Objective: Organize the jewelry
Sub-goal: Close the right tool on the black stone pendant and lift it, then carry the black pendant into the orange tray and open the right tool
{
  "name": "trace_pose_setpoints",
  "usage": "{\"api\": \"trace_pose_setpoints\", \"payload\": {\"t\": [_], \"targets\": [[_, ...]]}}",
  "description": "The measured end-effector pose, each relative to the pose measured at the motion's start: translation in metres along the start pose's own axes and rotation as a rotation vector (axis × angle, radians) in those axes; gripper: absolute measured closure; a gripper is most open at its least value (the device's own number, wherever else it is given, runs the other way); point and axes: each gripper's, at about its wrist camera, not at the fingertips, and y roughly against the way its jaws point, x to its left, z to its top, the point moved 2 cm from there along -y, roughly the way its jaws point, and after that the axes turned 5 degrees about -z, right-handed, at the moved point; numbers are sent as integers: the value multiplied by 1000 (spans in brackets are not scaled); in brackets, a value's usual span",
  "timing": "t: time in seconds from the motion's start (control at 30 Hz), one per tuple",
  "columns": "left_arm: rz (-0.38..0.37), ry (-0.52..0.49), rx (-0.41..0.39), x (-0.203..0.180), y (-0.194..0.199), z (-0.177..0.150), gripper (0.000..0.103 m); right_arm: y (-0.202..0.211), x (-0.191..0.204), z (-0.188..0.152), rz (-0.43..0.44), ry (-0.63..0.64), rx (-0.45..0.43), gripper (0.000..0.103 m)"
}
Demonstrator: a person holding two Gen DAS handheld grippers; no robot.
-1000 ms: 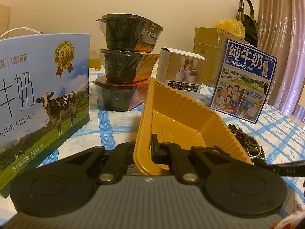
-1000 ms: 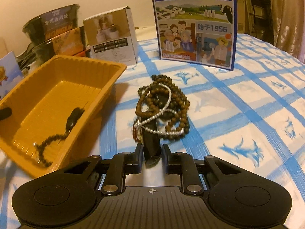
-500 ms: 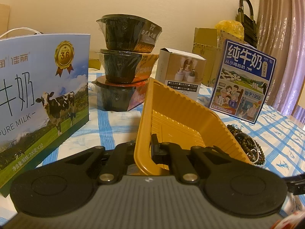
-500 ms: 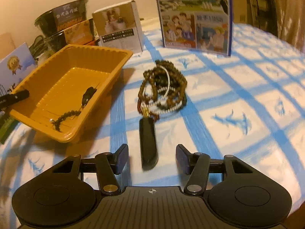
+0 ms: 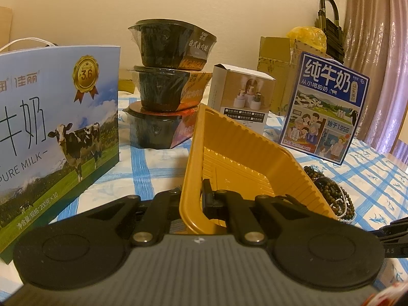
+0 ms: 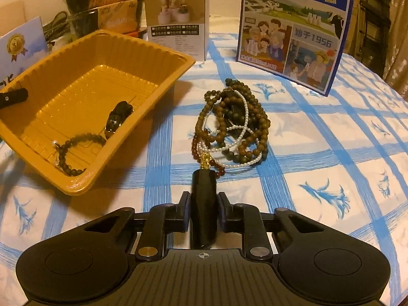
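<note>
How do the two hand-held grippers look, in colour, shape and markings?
Both the left hand-held gripper and the right hand-held gripper are matte black, with a ribbed grey body, two round discs, silver pivot pins and a small crosshair mark at the centre. No cables or sleeves show.

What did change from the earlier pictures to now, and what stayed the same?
The right gripper opened, letting go of the black pendant, and has just closed on it again where it lies on the cloth beside the bead pile. The left gripper stays clamped on the yellow tray rim; the bracelet inside is unmoved.
</note>
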Motion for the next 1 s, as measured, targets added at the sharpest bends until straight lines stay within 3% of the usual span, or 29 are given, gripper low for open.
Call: {"api": "trace_pose_setpoints", "payload": {"t": [0.2,0.37,0.67,0.83,1.0], "targets": [[-2,0,-1,0,0,0,98,17,-1,14,56,-93,-45,81],[-2,1,-1,0,0,0,98,37,10,40,184,-152,-130,81],[-3,-1,-1,-1,0,1,98,15,60,71,373,-161,-91,81],[-7,-2,-2,-2,0,2,98,-12,85,74,368,-103,-27,81],[-8,-2,-3,-2,-1,3,98,-31,99,76,336,-63,-17,81]]}}
